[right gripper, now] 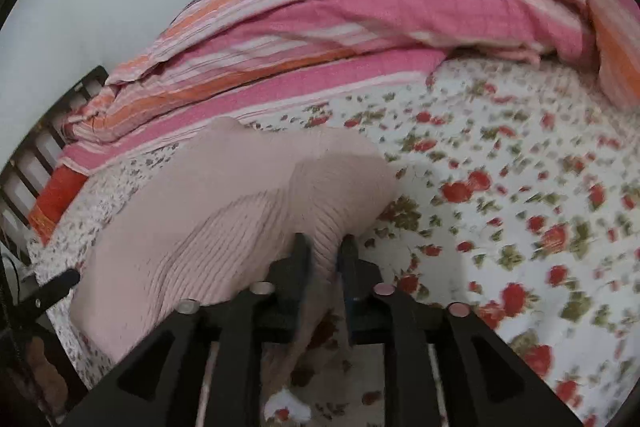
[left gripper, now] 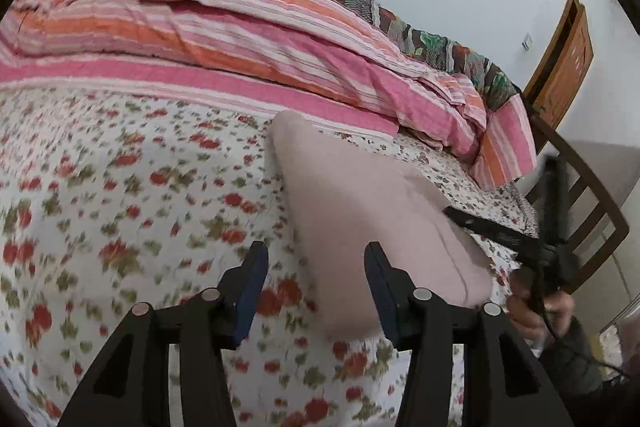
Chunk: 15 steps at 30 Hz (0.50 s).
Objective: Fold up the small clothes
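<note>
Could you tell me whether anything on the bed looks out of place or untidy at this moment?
Nothing looks damaged or spilled. The pink garment lies bunched on the floral sheet, one end pinched by the right gripper. The striped quilt is rumpled along the far side.

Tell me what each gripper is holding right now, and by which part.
The right gripper is shut on the pink ribbed garment, pinching a bunched fold near its edge. The left gripper is open and holds nothing.

The right gripper pinches a bunched fold of the pale pink ribbed knit garment, which spreads toward nine o'clock over the white red-flowered bedsheet. A pink-and-orange striped quilt lies at twelve o'clock.
</note>
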Each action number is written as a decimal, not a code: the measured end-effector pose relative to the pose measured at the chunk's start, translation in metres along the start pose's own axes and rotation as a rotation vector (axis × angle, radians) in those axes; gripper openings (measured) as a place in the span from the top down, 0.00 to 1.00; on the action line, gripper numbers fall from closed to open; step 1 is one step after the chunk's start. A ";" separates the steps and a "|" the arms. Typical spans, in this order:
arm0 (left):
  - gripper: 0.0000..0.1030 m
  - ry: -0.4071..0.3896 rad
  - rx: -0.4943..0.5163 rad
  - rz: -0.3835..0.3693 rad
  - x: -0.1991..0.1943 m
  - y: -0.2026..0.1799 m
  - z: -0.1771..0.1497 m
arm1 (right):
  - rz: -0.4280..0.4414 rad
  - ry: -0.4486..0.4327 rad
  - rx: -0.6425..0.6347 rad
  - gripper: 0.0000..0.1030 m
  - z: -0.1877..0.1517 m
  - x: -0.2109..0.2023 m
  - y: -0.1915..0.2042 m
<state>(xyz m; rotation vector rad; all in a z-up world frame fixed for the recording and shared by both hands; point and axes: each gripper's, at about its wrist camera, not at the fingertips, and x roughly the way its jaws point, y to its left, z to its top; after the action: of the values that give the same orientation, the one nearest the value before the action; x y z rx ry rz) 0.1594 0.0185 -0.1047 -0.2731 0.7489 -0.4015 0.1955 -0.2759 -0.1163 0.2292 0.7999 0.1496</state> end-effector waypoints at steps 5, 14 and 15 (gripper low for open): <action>0.53 0.001 0.001 0.016 0.024 -0.013 0.019 | 0.062 -0.111 -0.103 0.71 0.001 -0.032 0.038; 0.42 0.053 0.063 0.076 0.068 -0.019 -0.008 | -0.025 -0.010 -0.241 0.71 -0.043 0.008 0.047; 0.42 0.046 0.053 0.071 0.066 -0.018 -0.012 | -0.016 -0.011 -0.219 0.71 -0.044 0.007 0.043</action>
<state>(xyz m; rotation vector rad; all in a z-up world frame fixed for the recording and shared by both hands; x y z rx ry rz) 0.1903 -0.0281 -0.1462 -0.1881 0.7901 -0.3612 0.1663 -0.2267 -0.1398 0.0172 0.7678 0.2191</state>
